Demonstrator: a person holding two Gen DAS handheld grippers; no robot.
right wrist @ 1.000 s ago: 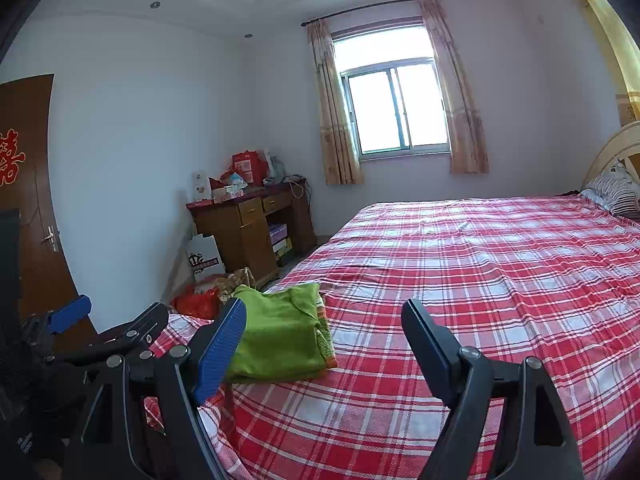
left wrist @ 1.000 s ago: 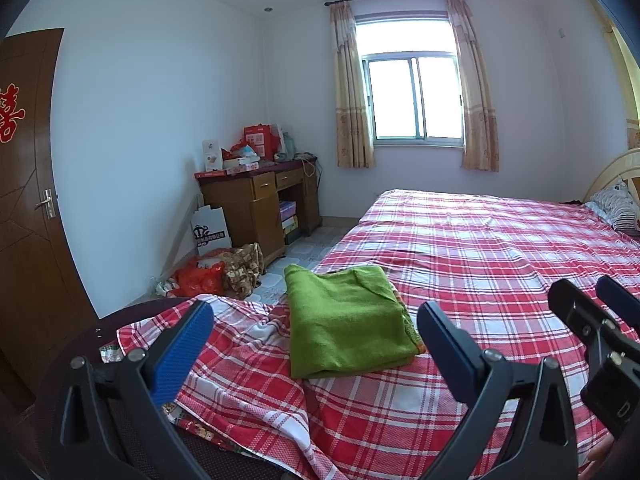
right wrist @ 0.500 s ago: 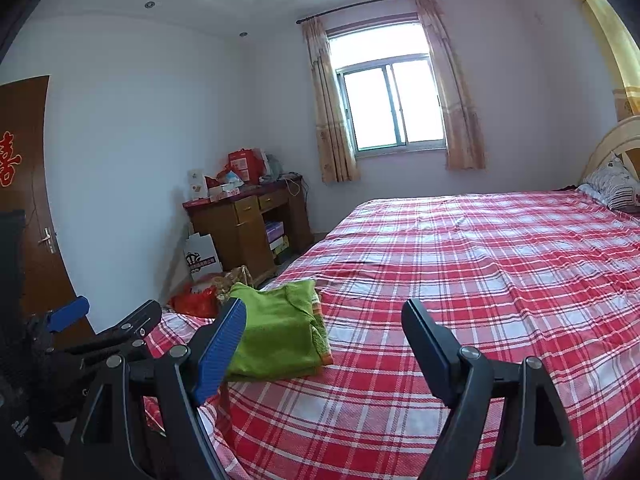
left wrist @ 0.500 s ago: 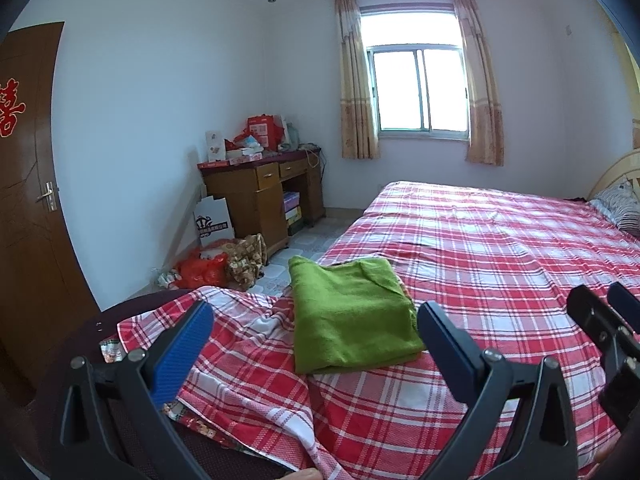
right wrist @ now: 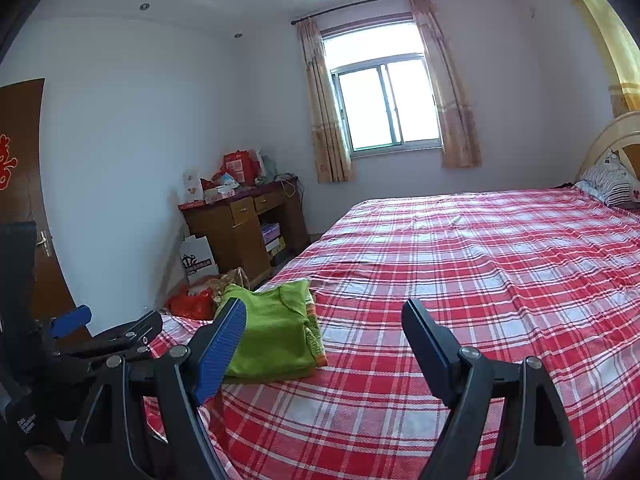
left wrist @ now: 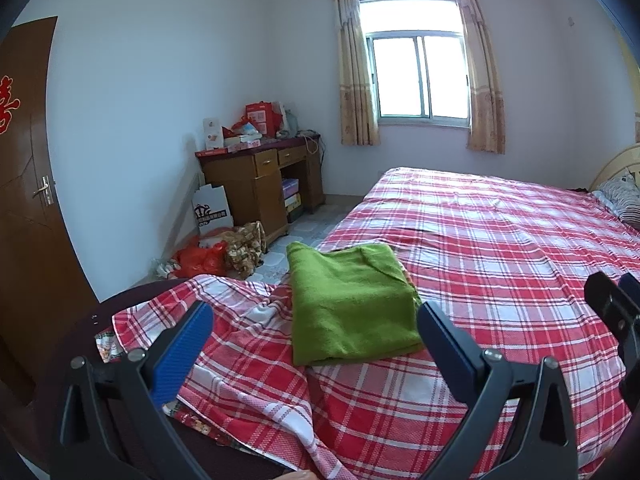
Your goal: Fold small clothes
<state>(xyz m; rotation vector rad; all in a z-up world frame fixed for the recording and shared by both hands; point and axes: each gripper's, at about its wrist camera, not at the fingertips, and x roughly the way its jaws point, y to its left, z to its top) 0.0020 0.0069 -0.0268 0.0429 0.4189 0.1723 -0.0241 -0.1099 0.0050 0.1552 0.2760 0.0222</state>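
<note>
A folded green garment [left wrist: 350,304] lies on the near left corner of a bed with a red plaid sheet [left wrist: 500,248]. An orange edge of another cloth shows under it in the right wrist view [right wrist: 280,332]. My left gripper [left wrist: 316,344] is open and empty, held above the bed edge just short of the garment. My right gripper [right wrist: 324,344] is open and empty, to the right of the garment over the sheet [right wrist: 480,272]. Each gripper shows at the edge of the other's view.
A wooden desk [left wrist: 260,184] with boxes and bags on top stands by the left wall under the window. Bags [left wrist: 220,252] lie on the floor beside it. A brown door [left wrist: 24,200] is at far left. A pillow [right wrist: 612,180] lies at the bed's far right.
Both views have tilted slightly, and the green garment sits a little higher in the left wrist frame. Both grippers stay open. The garment has not moved.
</note>
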